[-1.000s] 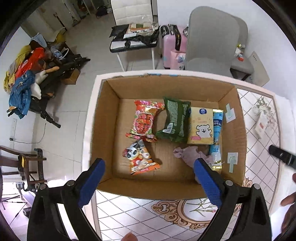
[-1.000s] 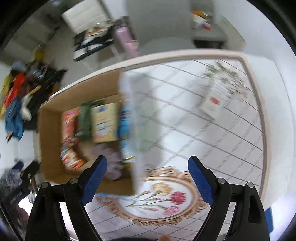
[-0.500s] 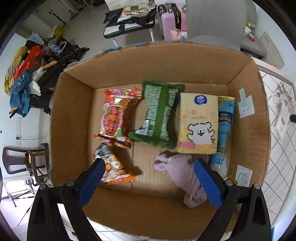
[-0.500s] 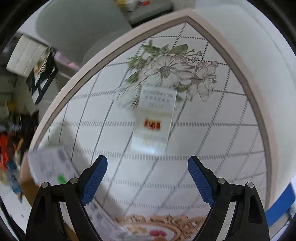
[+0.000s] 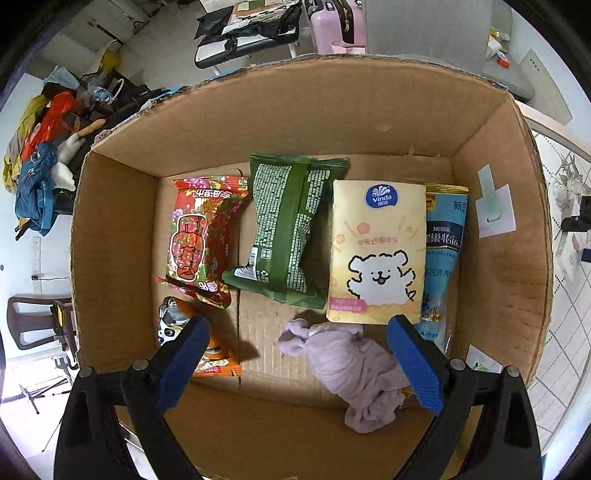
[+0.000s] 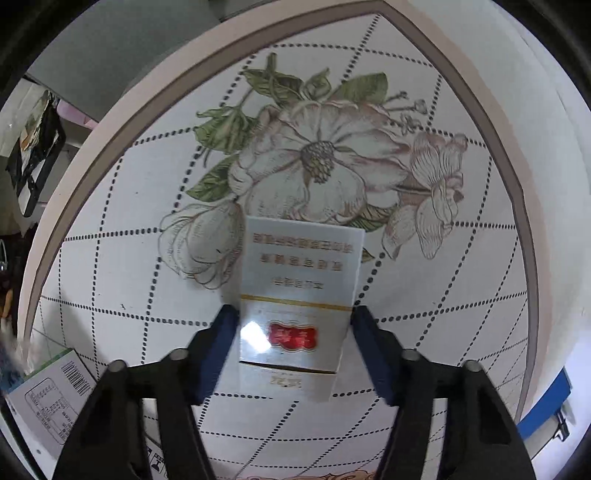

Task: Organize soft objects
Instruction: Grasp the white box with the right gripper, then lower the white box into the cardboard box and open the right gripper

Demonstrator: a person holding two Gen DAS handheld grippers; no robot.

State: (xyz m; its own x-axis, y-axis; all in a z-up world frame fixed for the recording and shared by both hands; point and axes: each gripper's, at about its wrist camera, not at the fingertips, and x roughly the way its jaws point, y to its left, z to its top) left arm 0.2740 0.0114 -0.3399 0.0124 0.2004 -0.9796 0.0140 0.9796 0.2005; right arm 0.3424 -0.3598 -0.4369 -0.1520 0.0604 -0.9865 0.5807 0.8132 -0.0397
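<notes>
An open cardboard box [image 5: 110,236] holds a red snack pack [image 5: 201,240], a green pack [image 5: 291,229], a yellow Vinda tissue pack [image 5: 376,251], a blue Nestle pouch [image 5: 443,240], an orange panda snack [image 5: 218,362] and a crumpled lilac cloth [image 5: 347,365]. My left gripper [image 5: 295,328] hangs open over the box's near end, the cloth just below its fingers. On the flowered table lies a white tissue pack [image 6: 299,295]. My right gripper [image 6: 295,317] points straight down over it. Its jaws are closing with the pack between them, the pads close to its two sides.
A printed carton with a barcode [image 6: 48,398] lies at the table's left near the right gripper. The table's curved rim [image 6: 110,122] runs behind the flower print, and a blue object [image 6: 543,413] sits at the right edge. Past the cardboard box stand chairs, a pink suitcase [image 5: 332,22] and piled clothes [image 5: 37,155].
The left gripper sank closer over the box. The right gripper swung from the box side to the white pack, dropped over it, and its jaws narrowed around it.
</notes>
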